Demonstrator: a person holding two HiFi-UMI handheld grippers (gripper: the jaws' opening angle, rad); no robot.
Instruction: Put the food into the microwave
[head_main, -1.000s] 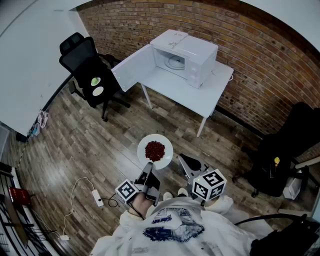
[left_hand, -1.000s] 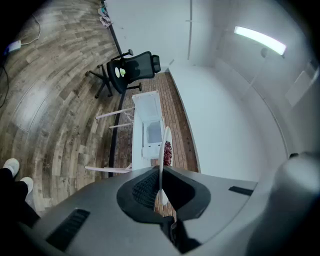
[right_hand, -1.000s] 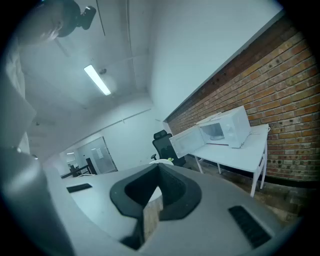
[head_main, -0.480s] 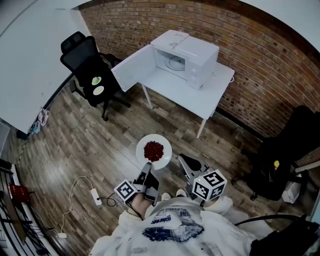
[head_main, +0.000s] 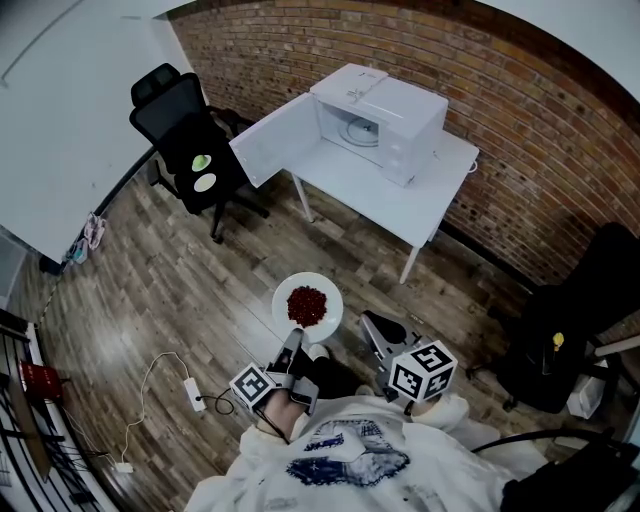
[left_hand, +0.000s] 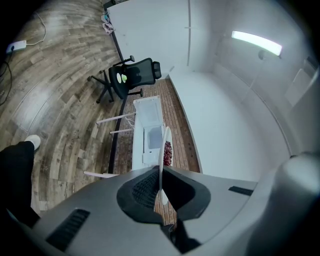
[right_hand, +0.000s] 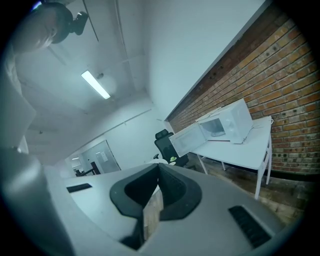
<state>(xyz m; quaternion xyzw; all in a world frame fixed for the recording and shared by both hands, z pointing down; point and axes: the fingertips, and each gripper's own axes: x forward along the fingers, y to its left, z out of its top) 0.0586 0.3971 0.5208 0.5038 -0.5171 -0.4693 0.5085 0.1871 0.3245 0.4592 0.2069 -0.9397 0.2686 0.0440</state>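
A white plate (head_main: 308, 305) heaped with red food (head_main: 308, 303) hangs level above the wooden floor. My left gripper (head_main: 291, 347) is shut on its near rim. The left gripper view has the plate (left_hand: 162, 150) edge-on between the jaws of the left gripper (left_hand: 160, 172), the red food (left_hand: 167, 152) beyond them. My right gripper (head_main: 378, 331) is beside the plate, to its right, shut and holding nothing; its jaws meet in the right gripper (right_hand: 159, 172) view. The white microwave (head_main: 385, 115) stands on a white table (head_main: 420, 190) ahead, door (head_main: 278, 139) swung open to the left.
A black office chair (head_main: 190, 140) with two small plates on its seat stands left of the table. A brick wall (head_main: 520, 130) runs behind the table. Another dark chair (head_main: 570, 320) is at the right. A power strip and cable (head_main: 190, 392) lie on the floor at the left.
The table and microwave have shifted slightly right and down in the head view. The plate stays in the left gripper, a little lower in the frame. The right gripper is unchanged.
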